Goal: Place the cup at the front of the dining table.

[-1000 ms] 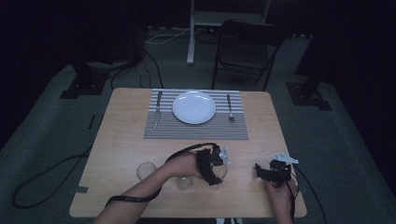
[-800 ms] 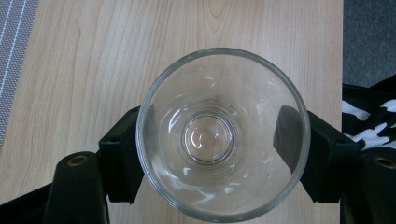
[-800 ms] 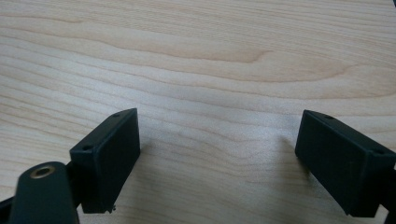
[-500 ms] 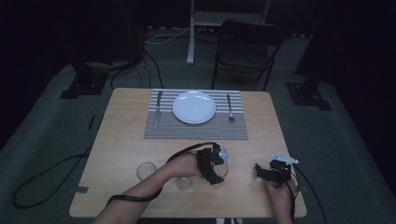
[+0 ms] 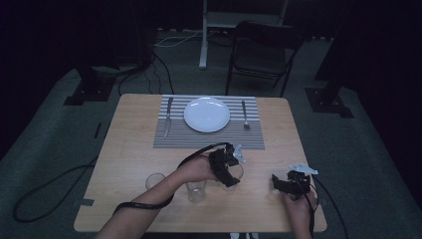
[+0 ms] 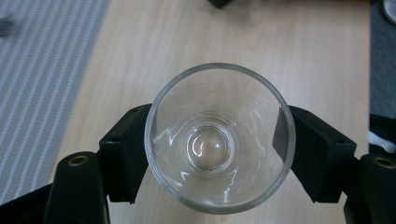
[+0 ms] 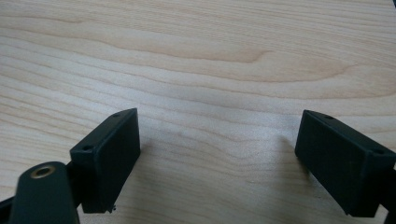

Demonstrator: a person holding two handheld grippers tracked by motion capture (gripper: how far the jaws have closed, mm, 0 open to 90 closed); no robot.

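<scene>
A clear empty drinking glass (image 6: 219,140) stands upright between the two black jaws of my left gripper (image 6: 219,156), and both pads press on its sides. I look straight down into it, with wood under its base. In the high view this glass (image 5: 235,175) and the left gripper (image 5: 230,173) are near the table's front middle, just below the placemat. My right gripper (image 5: 281,183) rests low at the front right. Its jaws (image 7: 219,154) stand wide apart over bare wood with nothing between them.
Two more empty glasses (image 5: 155,181) (image 5: 195,190) stand to the left of the held one. A striped placemat (image 5: 209,138) at the far side carries a white plate (image 5: 207,114), a knife (image 5: 168,117) and a fork (image 5: 245,115). A dark chair (image 5: 263,55) stands beyond the table (image 5: 129,144).
</scene>
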